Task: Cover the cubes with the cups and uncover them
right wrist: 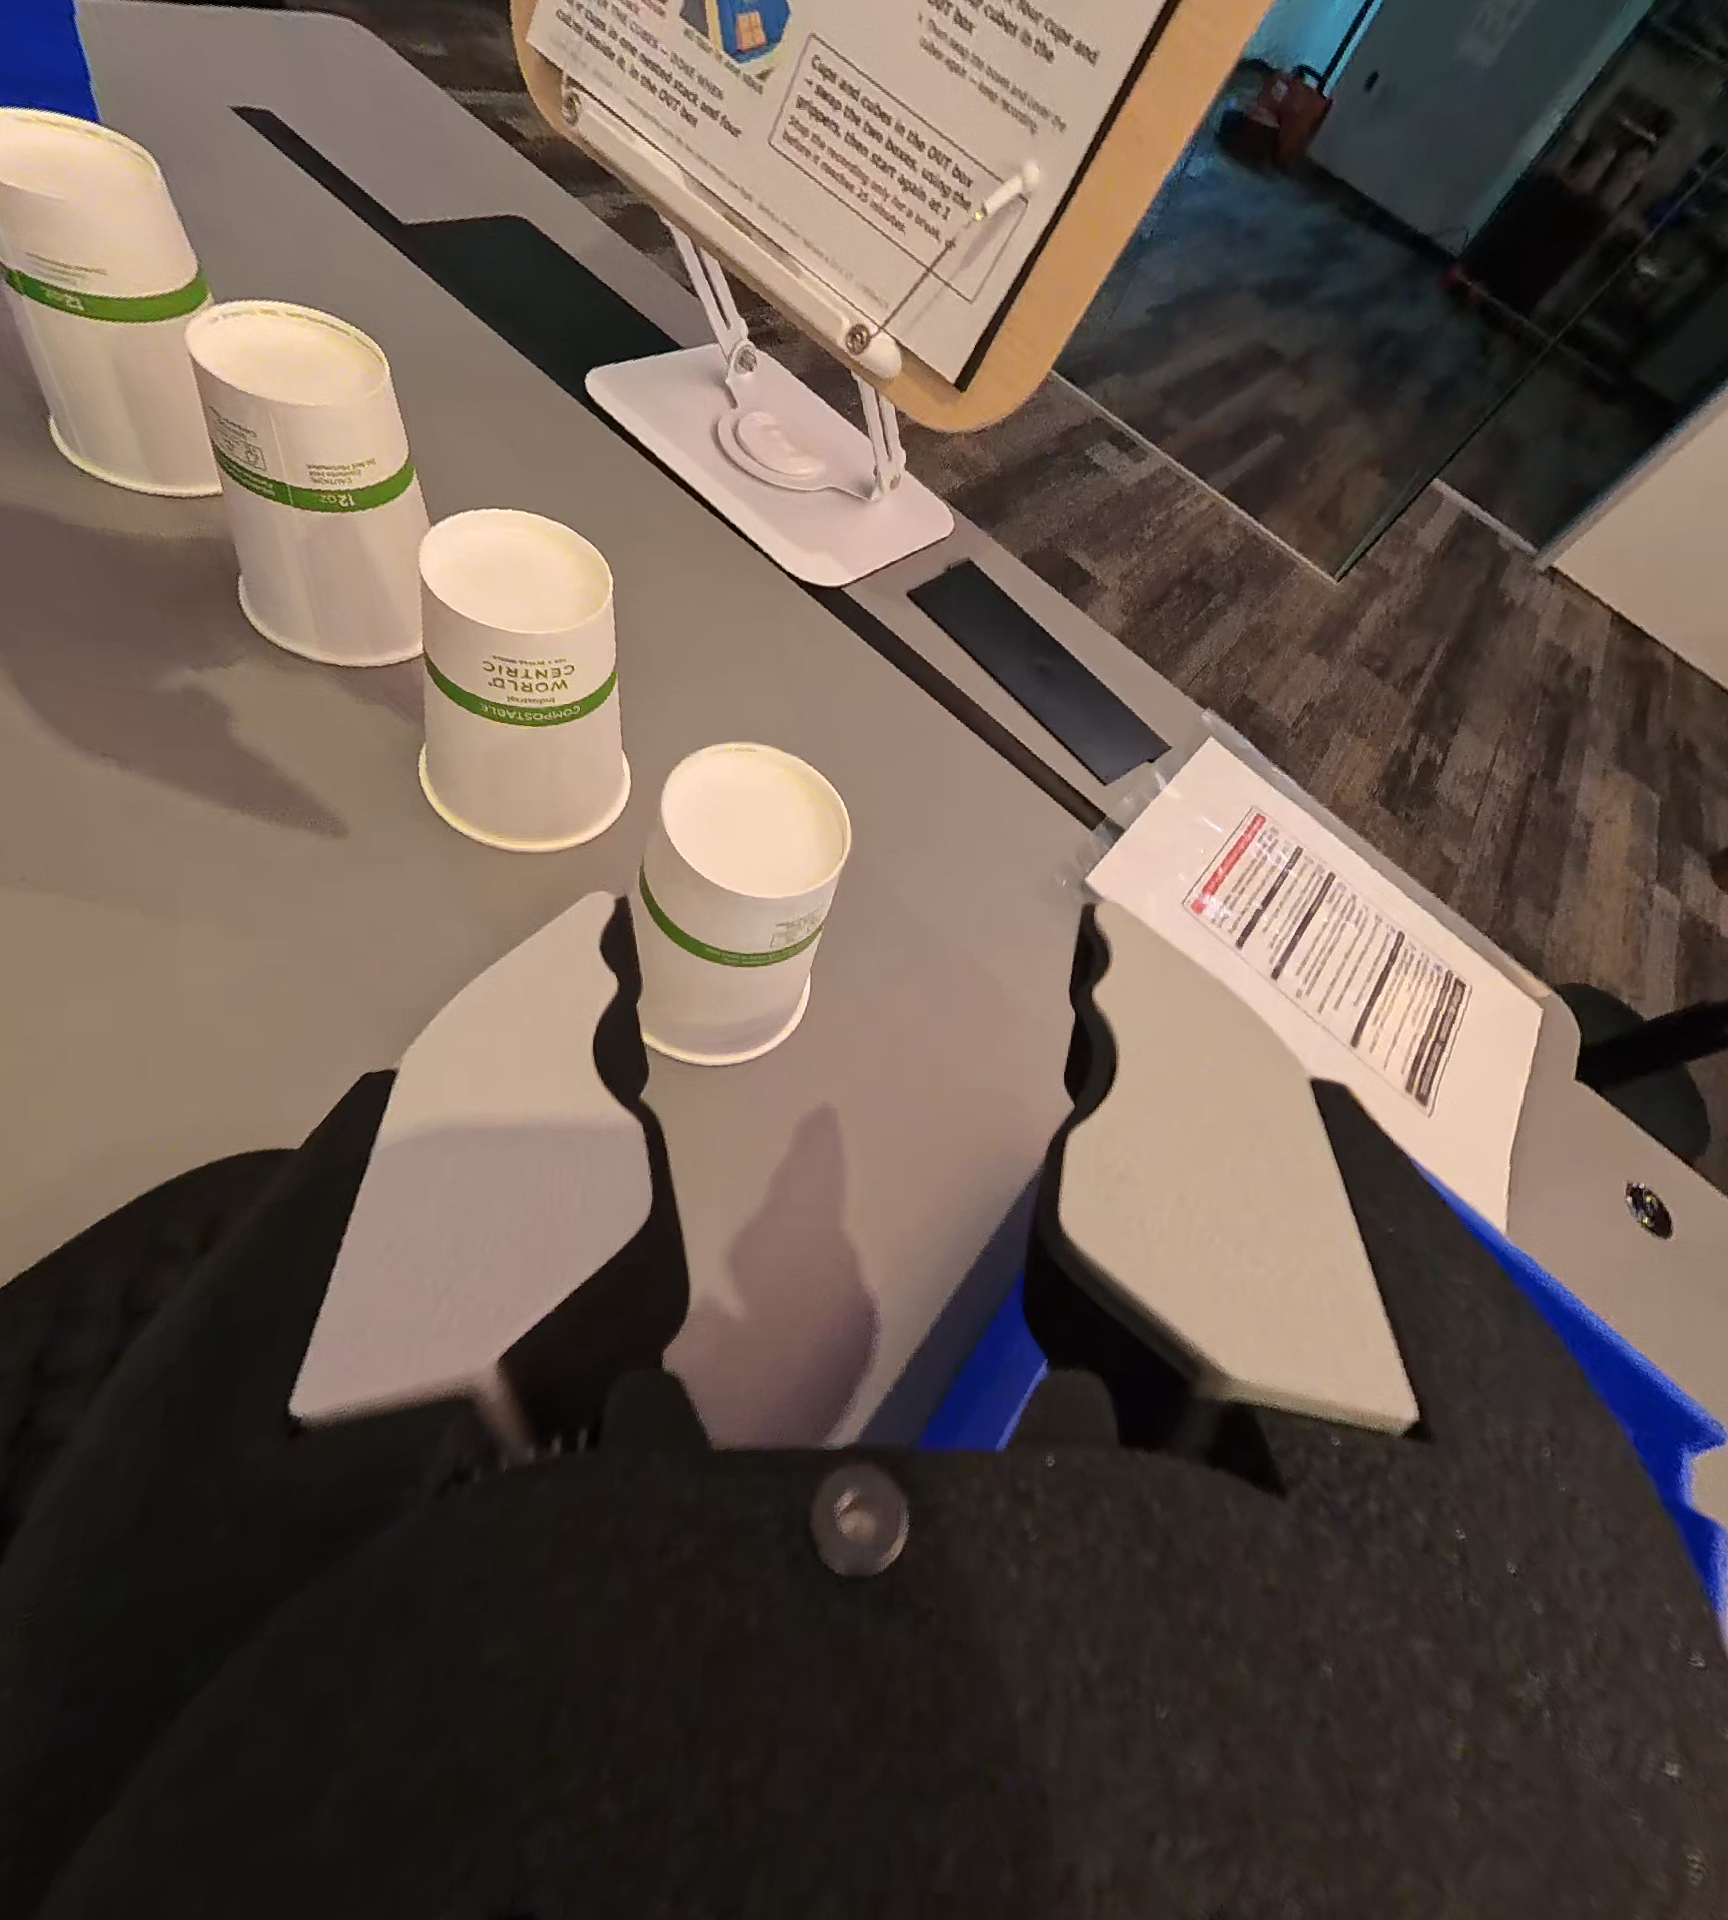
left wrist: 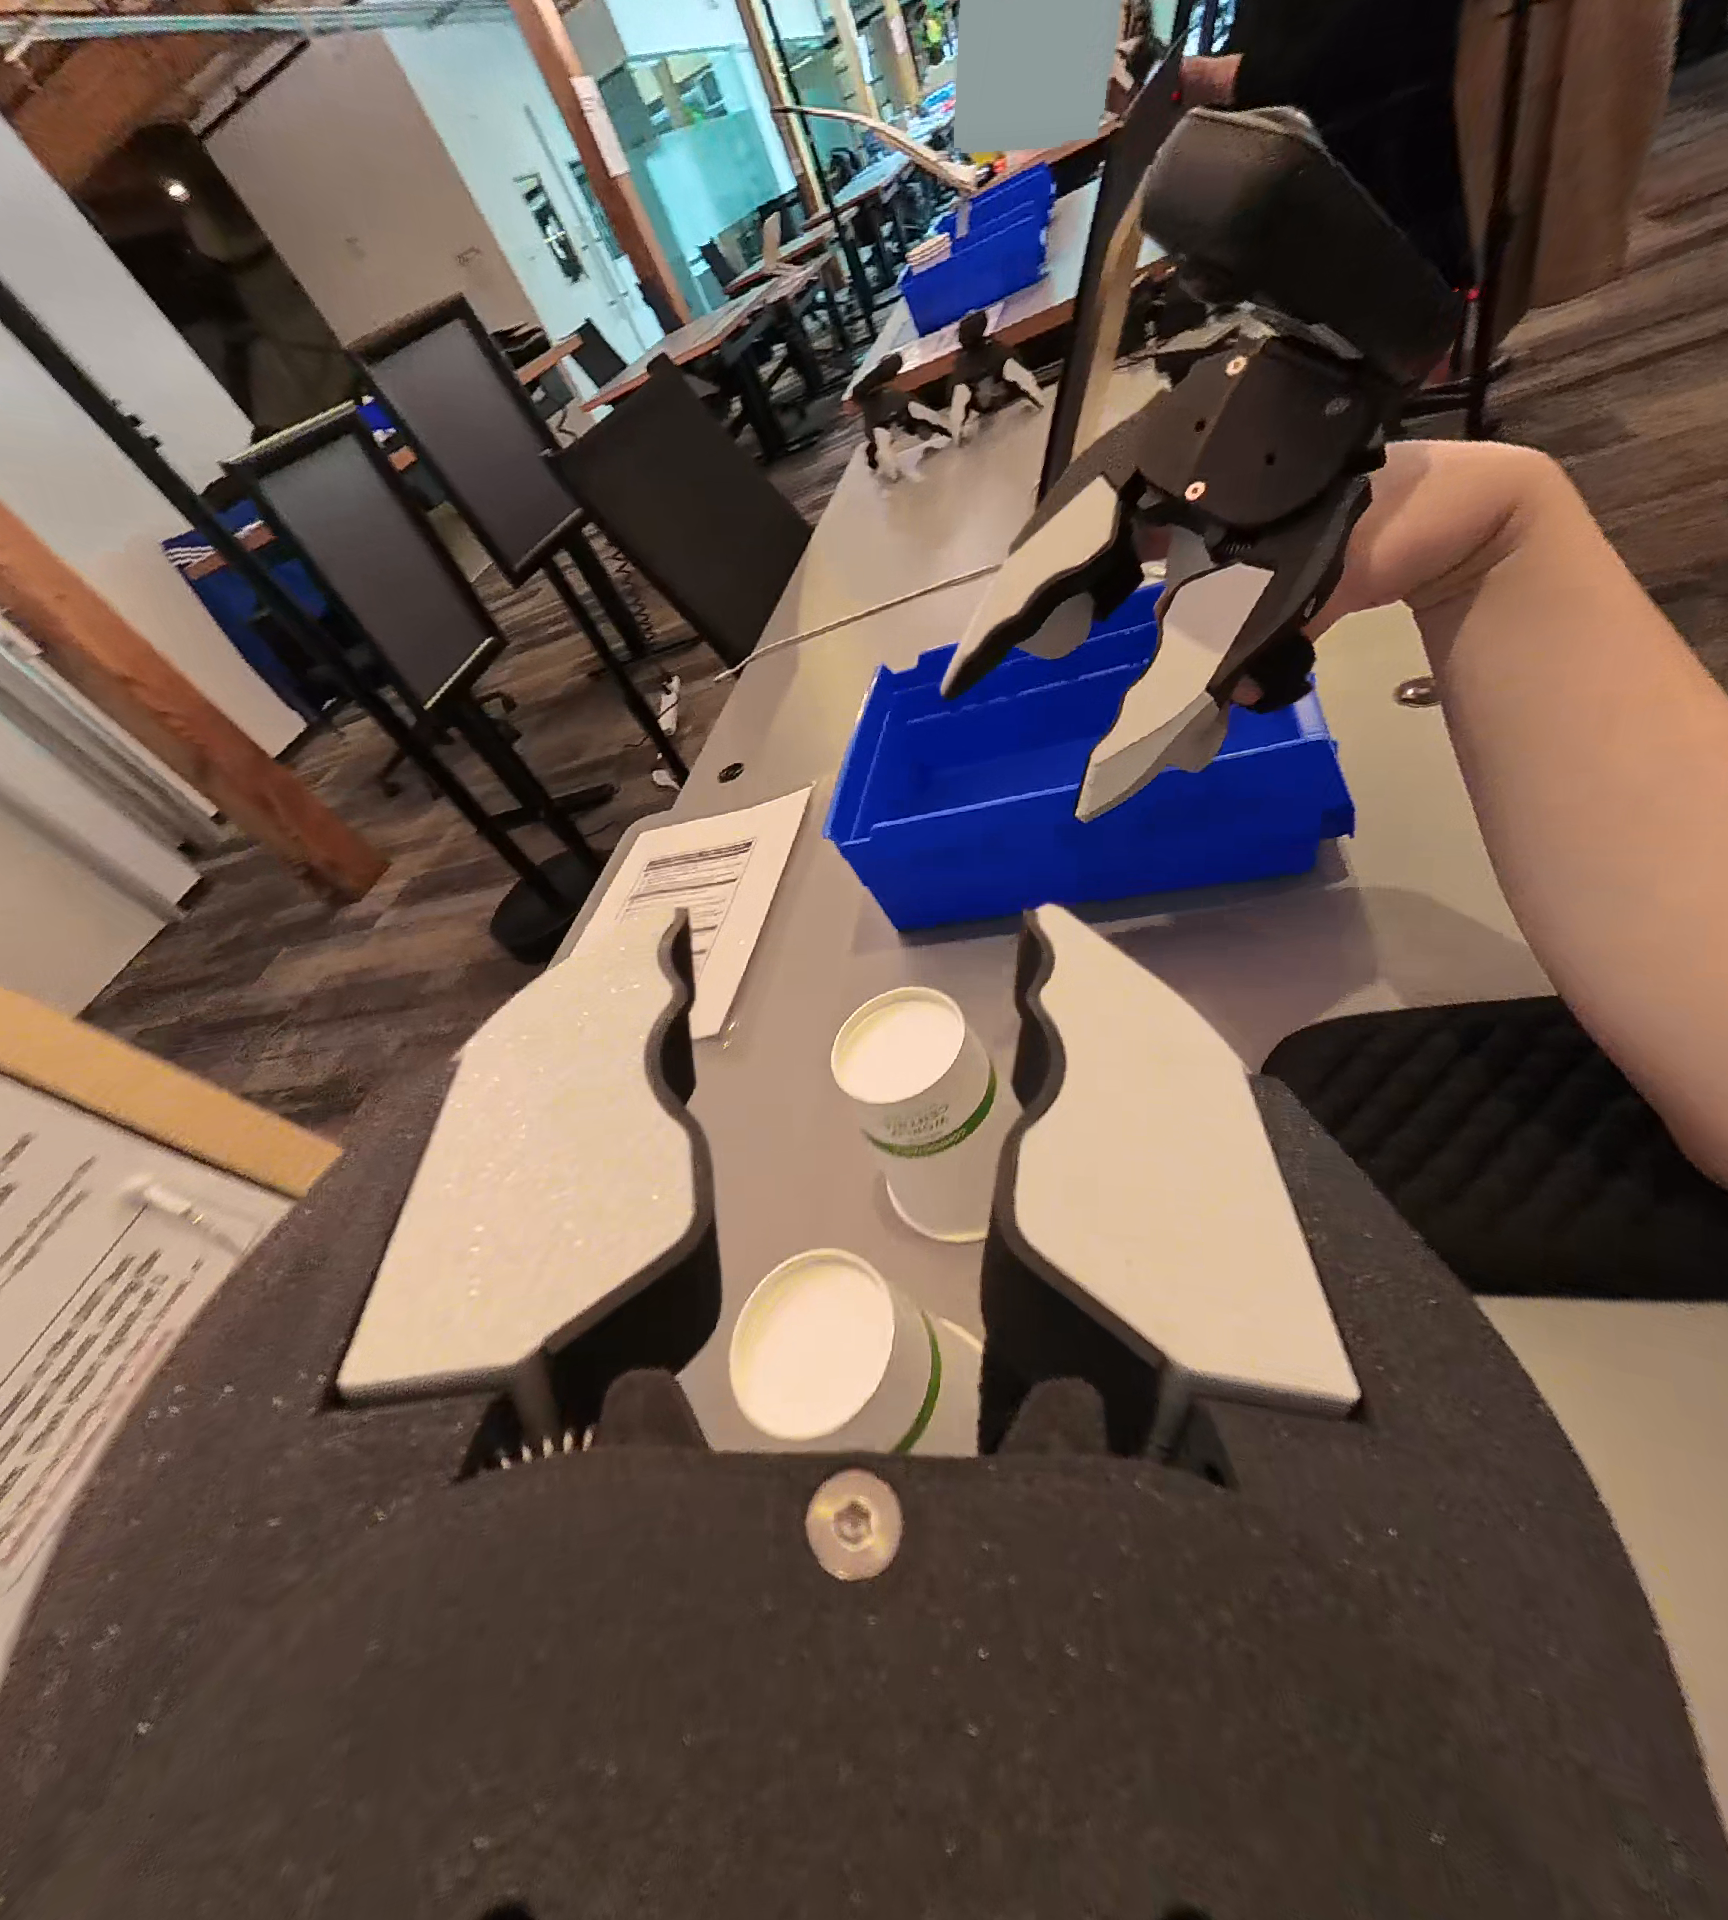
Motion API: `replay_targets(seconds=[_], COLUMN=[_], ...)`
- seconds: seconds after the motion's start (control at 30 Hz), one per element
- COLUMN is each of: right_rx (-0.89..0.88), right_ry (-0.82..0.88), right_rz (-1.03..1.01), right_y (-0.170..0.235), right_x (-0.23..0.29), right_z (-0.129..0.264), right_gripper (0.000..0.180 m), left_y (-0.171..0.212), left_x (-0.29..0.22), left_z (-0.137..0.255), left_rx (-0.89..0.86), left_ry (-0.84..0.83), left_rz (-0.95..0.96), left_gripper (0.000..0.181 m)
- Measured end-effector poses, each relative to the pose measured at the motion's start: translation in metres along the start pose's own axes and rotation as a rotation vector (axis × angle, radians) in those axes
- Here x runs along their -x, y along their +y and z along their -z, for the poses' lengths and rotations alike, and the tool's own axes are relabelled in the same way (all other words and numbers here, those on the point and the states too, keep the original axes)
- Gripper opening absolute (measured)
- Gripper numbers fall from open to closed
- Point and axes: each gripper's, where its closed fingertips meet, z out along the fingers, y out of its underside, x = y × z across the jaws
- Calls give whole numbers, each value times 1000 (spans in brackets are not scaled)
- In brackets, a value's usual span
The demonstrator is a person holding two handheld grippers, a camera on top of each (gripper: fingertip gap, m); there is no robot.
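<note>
White paper cups, four of them, inverted in a diagonal row on grey table [right wrist: 164, 935]: far cup [right wrist: 86, 301], second cup [right wrist: 314, 488], third cup [right wrist: 522, 686], nearest cup [right wrist: 740, 904]. No cubes visible anywhere; presumably under the cups, not confirmable. Judged stage: covering done, uncovering not yet begun. Right gripper [right wrist: 849, 977] wide open, holding nothing, hovering above the table with the nearest cup just beside its left finger, off the centreline. Left gripper [left wrist: 855, 966] likewise wide open and empty, poised over two of the cups in its own view, one between the finger bases [left wrist: 824, 1351], one farther along near the right finger [left wrist: 917, 1101]. Blue bin [left wrist: 1078, 831] behind, well apart from the cups. Printed sheet [right wrist: 1338, 956] flat at table edge; document stand [right wrist: 777, 468] beside the row. Risks: closing from present offset likely to push the nearest cup sideways rather than straddle it, dragging any hidden cube along or tipping the cup. Thin paper wall, so hard squeeze likely to crush or oval the cup and pinch the cube inside, lifting it too. Cups near each other in the row; wide-open finger sweeping in could knock a neighbour. Tilted lift could catch the rim on the cube and flick it off position. Both grippers working the same row: collision possible if both reach for the same cup.
</note>
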Motion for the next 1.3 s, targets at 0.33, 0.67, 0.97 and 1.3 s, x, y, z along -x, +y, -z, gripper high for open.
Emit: replay_targets(seconds=[0.33,0.67,0.97,1.3], right_rx=[90,244,296,350], right_ry=[21,-43,-65,-81], right_rz=[-33,-49,26,90], right_y=[19,41,35,33], right_x=[-9,6,20,30], right_z=[-16,-35,-60,-74], right_gripper=[79,79,79,78], left_y=[50,60,67,67], left_x=[2,-3,9,11], left_z=[1,0,7,15], left_rx=[54,64,79,84], left_ry=[63,88,60,73], left_rz=[123,138,169,173], left_gripper=[58,57,57,57])
